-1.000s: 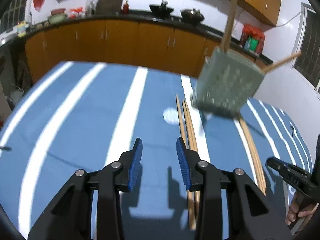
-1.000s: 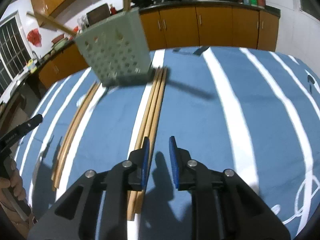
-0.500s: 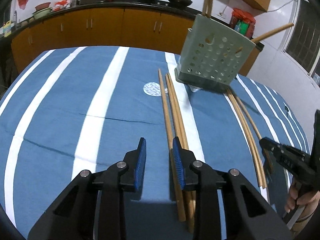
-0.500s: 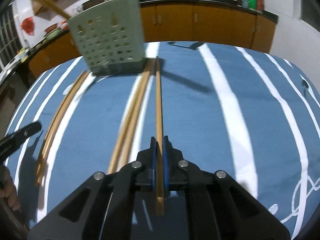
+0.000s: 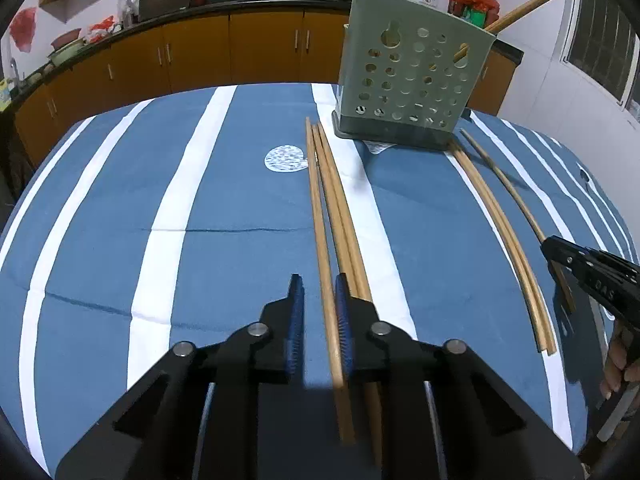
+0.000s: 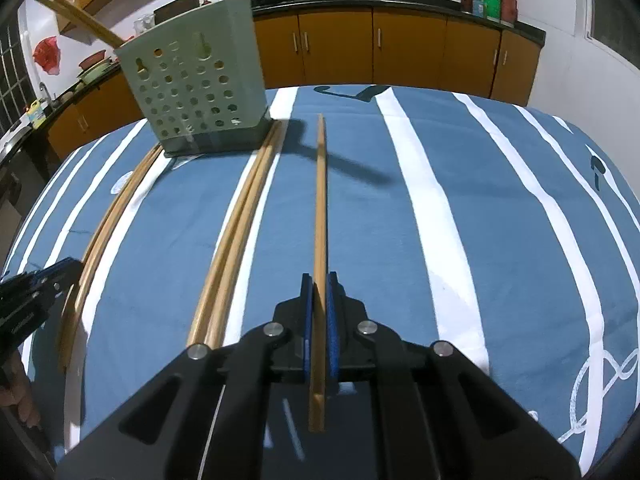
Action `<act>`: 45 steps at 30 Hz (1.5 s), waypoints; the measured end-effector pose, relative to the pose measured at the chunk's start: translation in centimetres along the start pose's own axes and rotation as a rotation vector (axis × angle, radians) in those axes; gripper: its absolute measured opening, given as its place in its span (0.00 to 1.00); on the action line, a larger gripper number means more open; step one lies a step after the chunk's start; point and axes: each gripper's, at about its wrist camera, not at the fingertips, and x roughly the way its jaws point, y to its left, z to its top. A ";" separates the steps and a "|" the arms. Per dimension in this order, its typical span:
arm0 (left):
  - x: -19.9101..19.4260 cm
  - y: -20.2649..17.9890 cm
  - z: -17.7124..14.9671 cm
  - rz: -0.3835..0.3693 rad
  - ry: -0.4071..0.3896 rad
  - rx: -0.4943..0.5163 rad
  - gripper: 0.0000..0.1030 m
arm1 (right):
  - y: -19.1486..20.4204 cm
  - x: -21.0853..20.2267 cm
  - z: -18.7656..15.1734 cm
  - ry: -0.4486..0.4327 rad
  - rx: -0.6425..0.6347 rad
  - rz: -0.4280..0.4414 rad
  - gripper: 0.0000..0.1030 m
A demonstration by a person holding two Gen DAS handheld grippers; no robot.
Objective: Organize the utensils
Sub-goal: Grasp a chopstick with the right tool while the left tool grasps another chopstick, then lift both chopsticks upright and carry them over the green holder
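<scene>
From the left wrist view, the left gripper (image 5: 319, 300) is low over the bench (image 5: 224, 184), which has a blue and white striped cloth on it. Its fingers (image 5: 297, 320) are a little apart, and one long wooden stick (image 5: 320, 240) lies flat between them, but they do not squeeze it. Two more sticks (image 5: 344, 220) lie right beside it. The green holder (image 5: 408, 80) with holes stands near the far edge of the bench, with sticks poking out of its top.

From the right wrist view, the right gripper (image 6: 319, 300) has its fingers (image 6: 306, 320) closed tight on one stick (image 6: 320, 208). That stick points toward the far edge of the bench. A pair of sticks (image 6: 240, 232) lies just to its left.
</scene>
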 end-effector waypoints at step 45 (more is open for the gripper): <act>0.0 3.2 0.5 0.029 -0.005 -0.078 0.08 | -1.6 0.4 0.4 -0.020 0.018 -0.029 0.09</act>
